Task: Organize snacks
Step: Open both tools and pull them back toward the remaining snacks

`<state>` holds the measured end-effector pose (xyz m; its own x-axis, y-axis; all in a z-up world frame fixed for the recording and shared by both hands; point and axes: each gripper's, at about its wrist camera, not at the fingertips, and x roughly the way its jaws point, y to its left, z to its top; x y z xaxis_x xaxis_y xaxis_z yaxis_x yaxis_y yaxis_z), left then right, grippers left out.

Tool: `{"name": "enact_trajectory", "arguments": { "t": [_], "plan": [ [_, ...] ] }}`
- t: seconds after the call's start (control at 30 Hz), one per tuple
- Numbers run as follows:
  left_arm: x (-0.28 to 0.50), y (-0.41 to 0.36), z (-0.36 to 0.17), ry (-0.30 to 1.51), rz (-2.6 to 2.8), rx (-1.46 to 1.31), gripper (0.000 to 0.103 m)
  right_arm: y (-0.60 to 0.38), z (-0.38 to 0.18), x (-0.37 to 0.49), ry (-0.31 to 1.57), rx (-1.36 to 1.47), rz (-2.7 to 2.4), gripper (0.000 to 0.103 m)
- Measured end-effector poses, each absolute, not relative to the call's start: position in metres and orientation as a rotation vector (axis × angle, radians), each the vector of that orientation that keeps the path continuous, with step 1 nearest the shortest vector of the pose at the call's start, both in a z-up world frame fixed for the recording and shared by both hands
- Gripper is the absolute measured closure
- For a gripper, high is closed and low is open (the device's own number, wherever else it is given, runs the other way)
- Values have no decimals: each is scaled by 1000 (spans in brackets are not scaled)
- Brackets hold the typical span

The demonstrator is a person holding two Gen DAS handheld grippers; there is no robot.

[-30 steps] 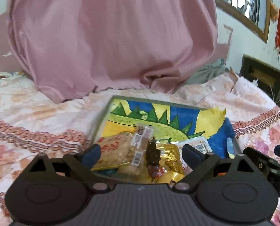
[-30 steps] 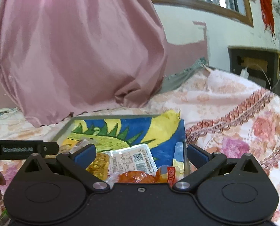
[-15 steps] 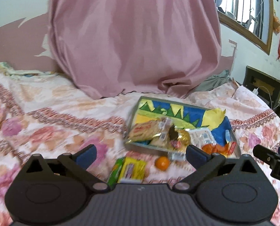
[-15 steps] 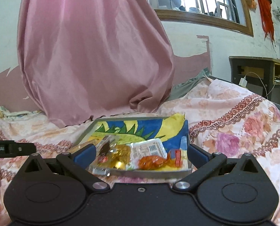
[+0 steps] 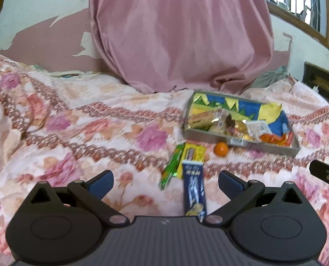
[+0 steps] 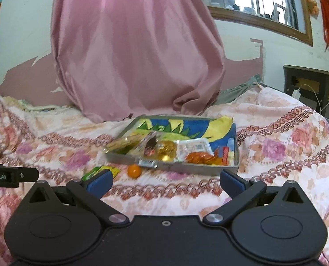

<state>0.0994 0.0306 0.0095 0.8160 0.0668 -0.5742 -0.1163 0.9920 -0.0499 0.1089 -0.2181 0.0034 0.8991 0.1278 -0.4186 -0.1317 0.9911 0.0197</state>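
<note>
A grey tray (image 5: 242,137) (image 6: 186,168) with a colourful liner holds several wrapped snacks on the floral bedspread. In front of it lie a small orange (image 5: 221,149) (image 6: 134,171), a green packet (image 5: 172,166) (image 6: 93,172), a yellow packet (image 5: 194,154) and a blue packet (image 5: 194,190). My left gripper (image 5: 165,180) is open, back from the tray, with the blue packet lying between its fingers on the bed. My right gripper (image 6: 165,180) is open and empty, short of the tray's near wall.
A big pink cloth (image 5: 182,33) (image 6: 137,48) hangs behind the tray. A dark cabinet (image 6: 308,86) stands at the right by the wall. Floral bedding (image 5: 75,137) spreads to the left. The other gripper's edge shows at each view's side.
Both grippers have pulled back and away from the tray, which now looks smaller. The orange and loose packets in front of it have come into view.
</note>
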Motion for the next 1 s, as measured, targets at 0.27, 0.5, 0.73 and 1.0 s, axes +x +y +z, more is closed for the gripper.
{"name": "enact_trajectory", "arguments": {
  "t": [0.27,0.5,0.73,1.0],
  "plan": [
    [80,27,4,651,136,-37,0,-208,-3,89,468,-52,150,1],
    [71,19,2,663,165,31,0,-206,-11,80,522,-45,150,1],
    [74,19,0,684,187,43,0,-200,-18,79,571,-63,166,1],
    [85,23,-8,746,210,32,0,-189,-29,83,603,-87,193,1]
  ]
}}
